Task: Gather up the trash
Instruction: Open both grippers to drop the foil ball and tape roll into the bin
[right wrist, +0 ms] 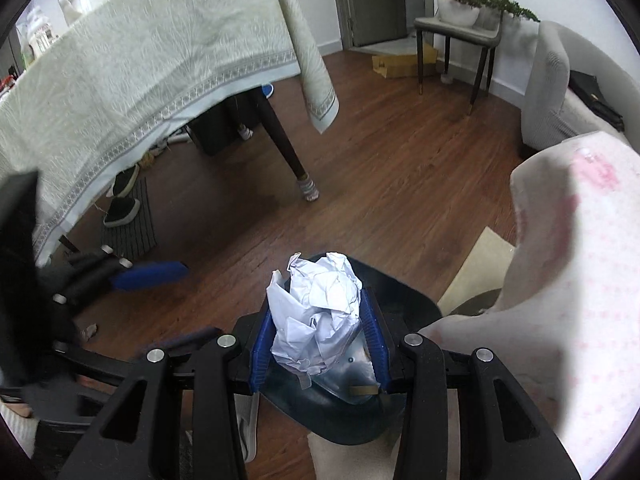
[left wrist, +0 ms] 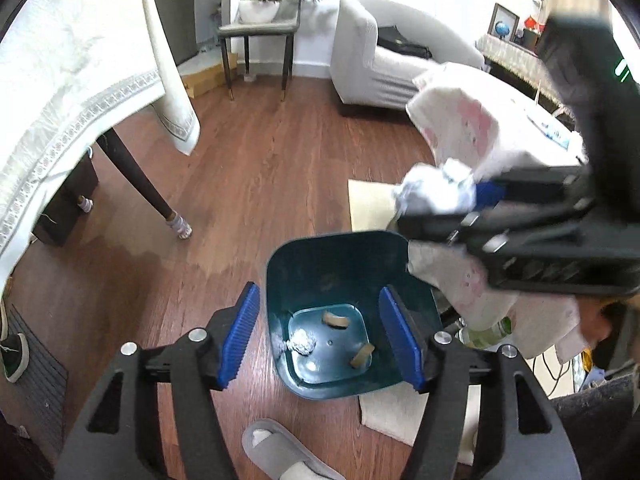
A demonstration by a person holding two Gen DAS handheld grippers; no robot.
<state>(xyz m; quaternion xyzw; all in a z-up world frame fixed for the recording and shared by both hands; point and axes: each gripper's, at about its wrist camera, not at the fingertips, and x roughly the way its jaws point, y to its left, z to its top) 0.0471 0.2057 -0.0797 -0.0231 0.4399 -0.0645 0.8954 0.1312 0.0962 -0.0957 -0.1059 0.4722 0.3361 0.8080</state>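
At the left, a pale tablecloth point(left wrist: 76, 92) hangs off the counter over the wooden floor point(left wrist: 256, 168). The left tongs point(left wrist: 320, 340) hang over the dark teal trash bin point(left wrist: 340, 264) with their blue pads spread wide and nothing between them. In the bottom of the bin lie a small foil ball point(left wrist: 303, 345) and two tan scraps point(left wrist: 336, 319) (what they are made of is hard to tell from this view). A grey slipper point(left wrist: 276, 452) shows on the floor just below the bin.

Further right, the right tongs point(right wrist: 318, 336) are pinched on a crumpled white paper ball point(right wrist: 320, 312), a pad pressed to each side of it. The wad is held above the bin's rim point(right wrist: 404, 292), not yet inside. At the far right, a white cloth with pink print point(right wrist: 580, 280) drapes close beside the bin, and a covered sofa point(left wrist: 376, 68) stands behind.
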